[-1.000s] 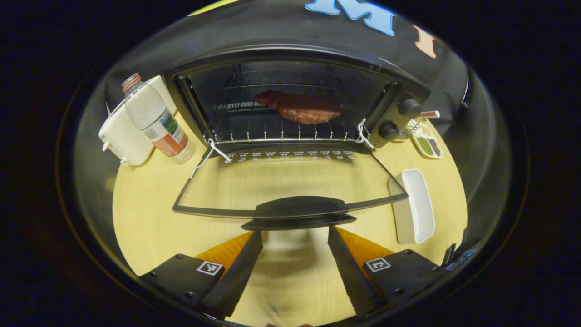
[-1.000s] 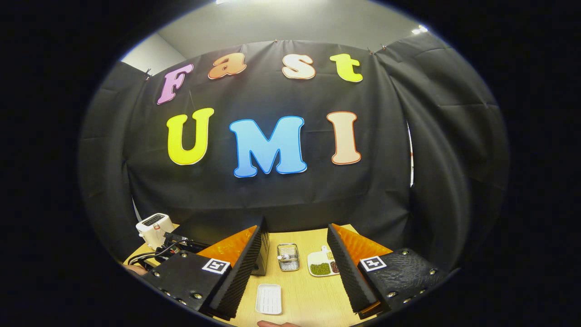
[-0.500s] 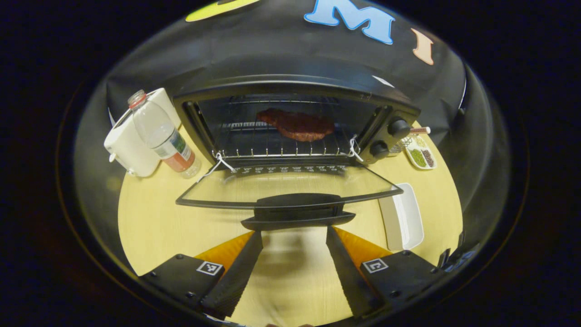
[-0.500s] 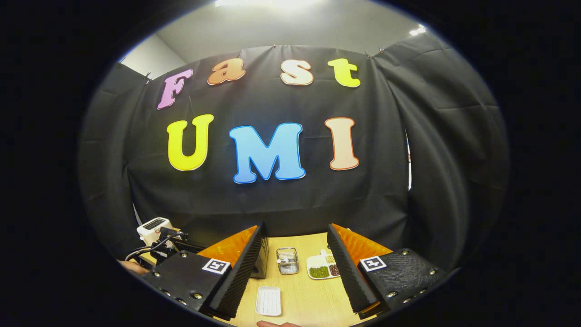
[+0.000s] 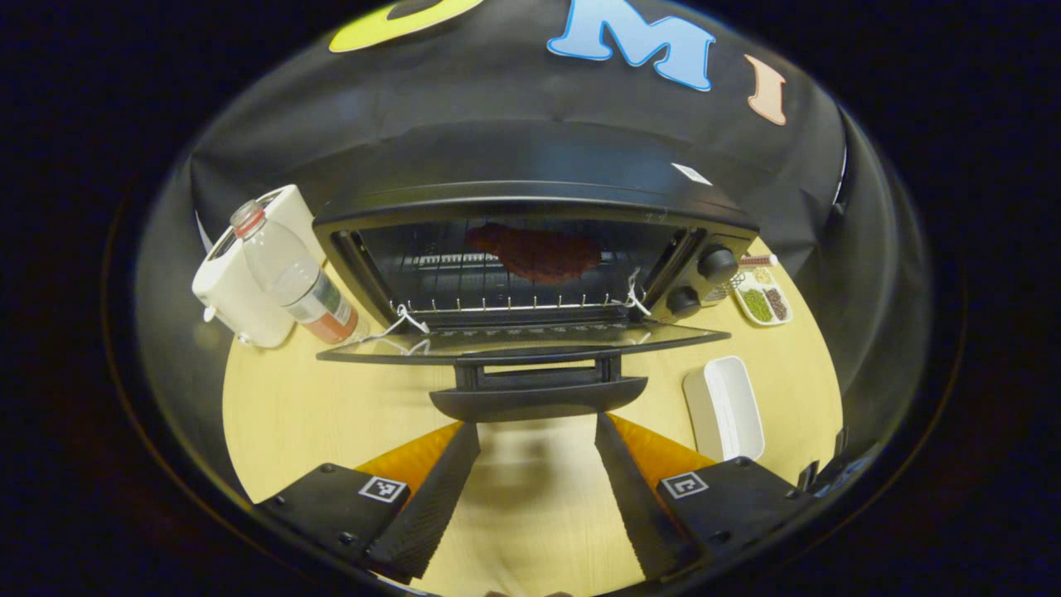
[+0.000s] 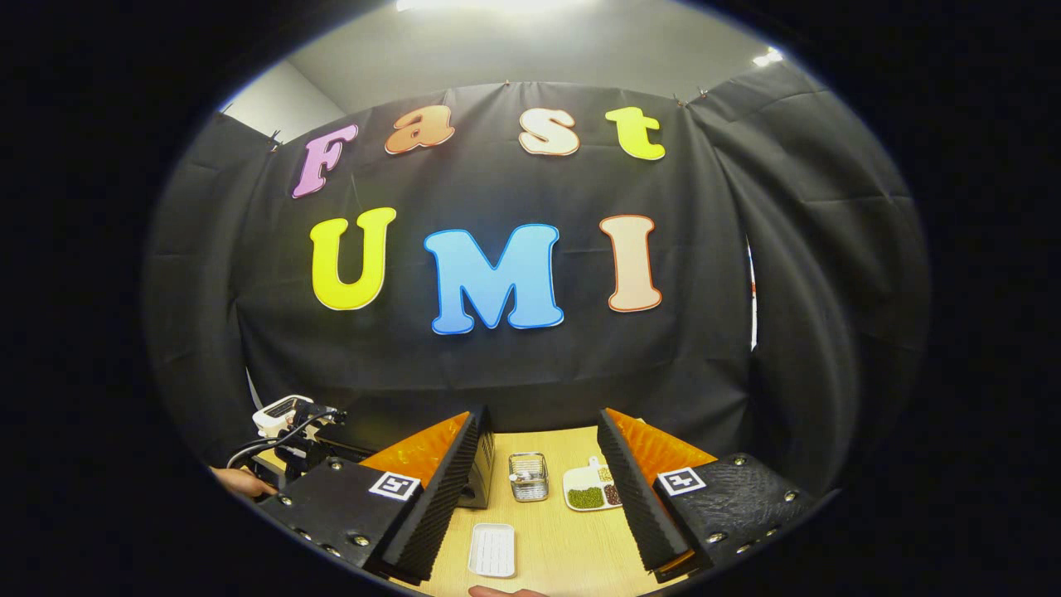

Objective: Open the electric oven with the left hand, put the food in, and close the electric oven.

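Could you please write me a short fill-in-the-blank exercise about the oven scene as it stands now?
1. The piece of meat lies on the ____ inside the oven.
2. The oven door is ____.
3. The left claw is ____ and holds nothing.
4. The white tray lies on the ____.

Missing words: rack; open; open; table

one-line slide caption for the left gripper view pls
Open left tongs just short of the oven door handle, meat on the rack inside.

Each hand-held gripper, left (image 5: 537,497) and right (image 6: 539,497), had black housings studded with small screws, a square black-and-white marker on each side, and ribbed fingers (image 5: 427,506) backed by wedge-shaped plates.
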